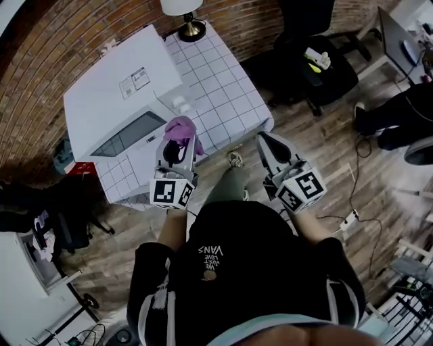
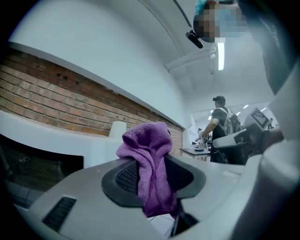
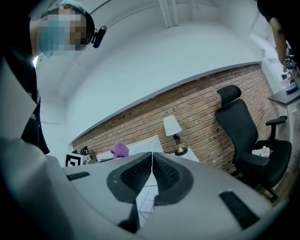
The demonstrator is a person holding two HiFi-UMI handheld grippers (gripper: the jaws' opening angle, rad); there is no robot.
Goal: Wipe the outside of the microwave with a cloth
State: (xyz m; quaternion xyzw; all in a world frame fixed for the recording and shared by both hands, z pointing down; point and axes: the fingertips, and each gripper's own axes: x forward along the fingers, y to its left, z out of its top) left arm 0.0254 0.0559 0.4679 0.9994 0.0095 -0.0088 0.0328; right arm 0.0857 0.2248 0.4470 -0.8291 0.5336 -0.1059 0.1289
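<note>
A white microwave (image 1: 115,101) stands on a white tiled table (image 1: 220,94) against the brick wall; its dark door window (image 1: 128,134) faces the person. My left gripper (image 1: 181,135) is shut on a purple cloth (image 1: 179,128), held just off the microwave's front right corner. In the left gripper view the cloth (image 2: 150,164) bunches up and hangs down between the jaws, with the microwave (image 2: 51,150) behind on the left. My right gripper (image 1: 265,140) is shut and holds nothing, over the floor by the table's near right corner. From the right gripper view (image 3: 151,161) the cloth (image 3: 120,149) shows far left.
A table lamp (image 1: 186,17) stands at the table's back corner. A black office chair (image 1: 314,57) is to the right on the wood floor, with another person's legs (image 1: 399,115) further right. Dark clutter (image 1: 40,209) lies left of the table. A cable and power strip (image 1: 348,219) cross the floor.
</note>
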